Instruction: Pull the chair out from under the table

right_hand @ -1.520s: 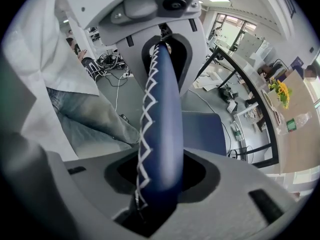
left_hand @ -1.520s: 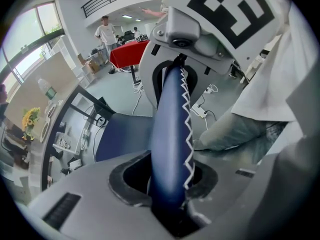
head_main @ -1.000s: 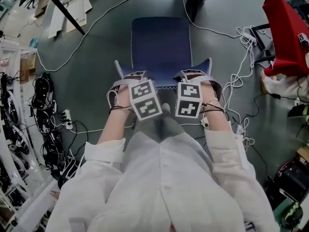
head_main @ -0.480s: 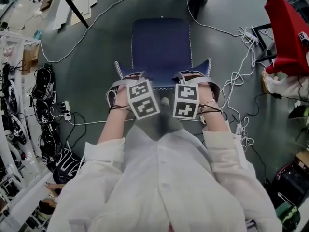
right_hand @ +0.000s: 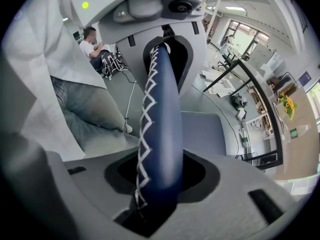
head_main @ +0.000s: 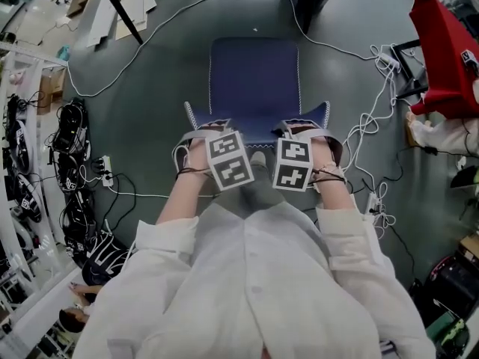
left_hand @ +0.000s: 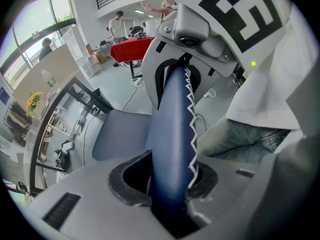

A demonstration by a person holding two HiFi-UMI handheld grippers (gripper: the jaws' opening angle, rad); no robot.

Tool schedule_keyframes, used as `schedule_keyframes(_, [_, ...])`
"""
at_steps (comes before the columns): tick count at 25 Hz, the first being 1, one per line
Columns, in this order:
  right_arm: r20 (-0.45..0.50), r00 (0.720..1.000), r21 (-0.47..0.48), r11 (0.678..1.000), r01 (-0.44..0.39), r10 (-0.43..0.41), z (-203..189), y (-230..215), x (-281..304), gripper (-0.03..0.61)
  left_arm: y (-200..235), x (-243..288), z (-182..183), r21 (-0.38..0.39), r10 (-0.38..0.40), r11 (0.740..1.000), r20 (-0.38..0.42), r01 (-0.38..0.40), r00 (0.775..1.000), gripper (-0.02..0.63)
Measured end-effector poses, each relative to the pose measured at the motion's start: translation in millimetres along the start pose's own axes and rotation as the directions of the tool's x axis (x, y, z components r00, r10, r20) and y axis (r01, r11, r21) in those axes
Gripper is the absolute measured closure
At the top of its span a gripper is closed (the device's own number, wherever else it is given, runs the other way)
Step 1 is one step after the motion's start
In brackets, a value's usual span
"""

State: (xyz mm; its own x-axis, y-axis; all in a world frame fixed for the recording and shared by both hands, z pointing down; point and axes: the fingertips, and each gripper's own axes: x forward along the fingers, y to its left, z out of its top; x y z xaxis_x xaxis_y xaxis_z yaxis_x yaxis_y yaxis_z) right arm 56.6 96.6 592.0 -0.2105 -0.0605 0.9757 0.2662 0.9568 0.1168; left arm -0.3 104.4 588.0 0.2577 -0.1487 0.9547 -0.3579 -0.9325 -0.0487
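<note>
On grey floor (head_main: 142, 118), centre of head view: 1 blue chair (head_main: 254, 81) with white zigzag stitching along the edge of its backrest (left_hand: 172, 134). The whole seat is in the open, apart from the black table leg (head_main: 123, 10) at upper left.
Left gripper (head_main: 208, 129): jaws clamped on the backrest's top edge, left portion.
Right gripper (head_main: 301, 129): jaws clamped on the same edge, right portion.
Both grippers point steeply downward, marker cubes uppermost.
White cable (head_main: 352, 137): loops across the floor round the chair.
</note>
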Motion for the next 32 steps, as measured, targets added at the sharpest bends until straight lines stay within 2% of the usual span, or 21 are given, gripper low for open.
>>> schedule_keyframes(9, [-0.006,1.0,0.051,0.999,0.007,-0.007,19.2,38.7,-0.7,0.437,-33.6,-7.9,-20.1,0.05,-0.009,0.999,0.002,0.009,1.0,0.489])
schedule_keyframes(19, [-0.012,1.0,0.1,0.995,0.01,-0.009,42.8,103.8,-4.6,0.437,-94.7,-19.7,-45.1,0.112,-0.034,0.993,0.006,0.033,0.999,0.489])
schedule_keyframes(32, [-0.005,1.0,0.099,0.995,-0.006,0.006,38.4,178.8,-14.4,0.43,-171.9,-23.5,-44.8,0.114,-0.047,0.992,0.006,0.046,0.999,0.489])
